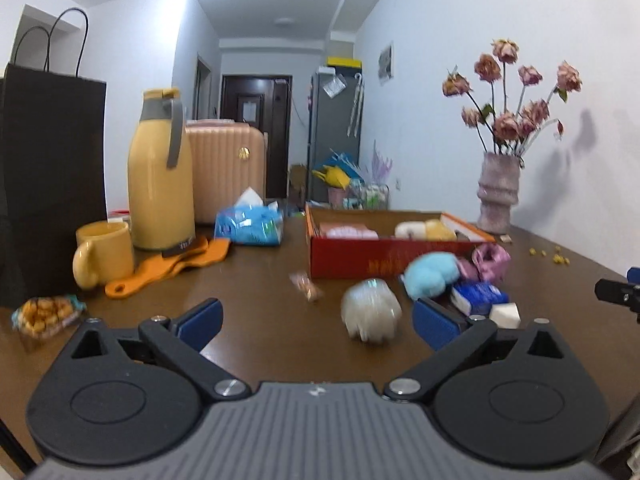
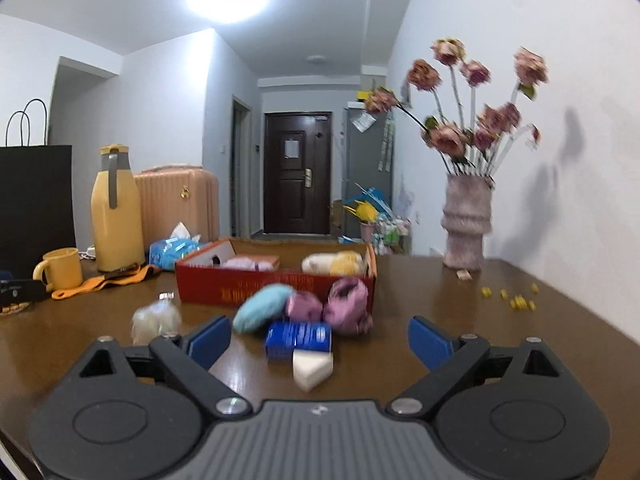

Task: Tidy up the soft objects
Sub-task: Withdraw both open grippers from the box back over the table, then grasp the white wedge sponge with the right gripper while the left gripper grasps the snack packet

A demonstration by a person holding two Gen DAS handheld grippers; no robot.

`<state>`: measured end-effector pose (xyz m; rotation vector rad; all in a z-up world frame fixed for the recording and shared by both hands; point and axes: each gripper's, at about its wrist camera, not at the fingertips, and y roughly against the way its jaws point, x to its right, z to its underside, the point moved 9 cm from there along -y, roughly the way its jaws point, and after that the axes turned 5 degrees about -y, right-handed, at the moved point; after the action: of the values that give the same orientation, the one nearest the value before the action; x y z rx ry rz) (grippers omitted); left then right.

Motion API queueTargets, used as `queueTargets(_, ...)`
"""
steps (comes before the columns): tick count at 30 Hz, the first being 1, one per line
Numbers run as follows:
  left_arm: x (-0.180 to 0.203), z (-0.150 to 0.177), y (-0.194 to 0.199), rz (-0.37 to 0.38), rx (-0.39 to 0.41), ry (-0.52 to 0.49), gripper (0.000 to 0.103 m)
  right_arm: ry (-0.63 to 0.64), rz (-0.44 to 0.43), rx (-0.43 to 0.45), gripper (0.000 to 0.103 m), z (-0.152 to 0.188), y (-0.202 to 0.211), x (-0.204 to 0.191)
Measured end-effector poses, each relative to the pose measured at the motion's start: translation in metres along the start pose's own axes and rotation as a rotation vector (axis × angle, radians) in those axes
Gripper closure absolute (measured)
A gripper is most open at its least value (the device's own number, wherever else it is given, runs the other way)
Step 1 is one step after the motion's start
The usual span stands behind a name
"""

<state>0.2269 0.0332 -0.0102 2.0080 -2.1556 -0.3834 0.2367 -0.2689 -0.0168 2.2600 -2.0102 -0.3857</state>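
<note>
A red box (image 1: 384, 256) (image 2: 224, 292) stands on the brown table, with pale pink, cream and yellow soft things inside. In front of it lie a cream fluffy ball (image 1: 370, 310) (image 2: 156, 318), a light blue plush (image 1: 430, 274) (image 2: 262, 306), pink-purple soft things (image 1: 490, 260) (image 2: 346, 306), a blue tissue pack (image 1: 478, 296) (image 2: 298, 338) and a white sponge wedge (image 1: 506, 315) (image 2: 312, 366). My left gripper (image 1: 318, 322) is open, the cream ball just ahead between its fingers. My right gripper (image 2: 320, 342) is open, with the tissue pack and sponge between its fingers, untouched.
On the left stand a black paper bag (image 1: 48, 184), a yellow jug (image 1: 160, 176), a yellow mug (image 1: 102, 254), an orange cloth (image 1: 176, 264) and a snack bag (image 1: 46, 314). A blue tissue packet (image 1: 250, 226) lies behind. A vase of dried roses (image 2: 466, 224) stands by the wall.
</note>
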Motion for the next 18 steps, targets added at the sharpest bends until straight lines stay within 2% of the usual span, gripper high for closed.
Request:
queueTargets(4,0.002,-0.001,0.001,0.013,0.001,-0.01,0.0,-0.007,-0.041,-0.049,0.007,0.015,0.002,-0.007)
queueTargets(12,0.008,0.001,-0.019,0.018,-0.024,-0.018,0.0,0.002,-0.033,-0.071,0.007,0.018,-0.013,-0.012)
queueTargets(15,0.005,0.004,-0.033,0.002,-0.047,-0.021,0.0,-0.015,-0.035,-0.093,0.009,0.018,-0.025,-0.012)
queueTargets(18,-0.008,0.004,-0.055,-0.03,-0.069,-0.023,0.004,-0.024,-0.081,-0.116,0.012,0.015,-0.041,-0.022)
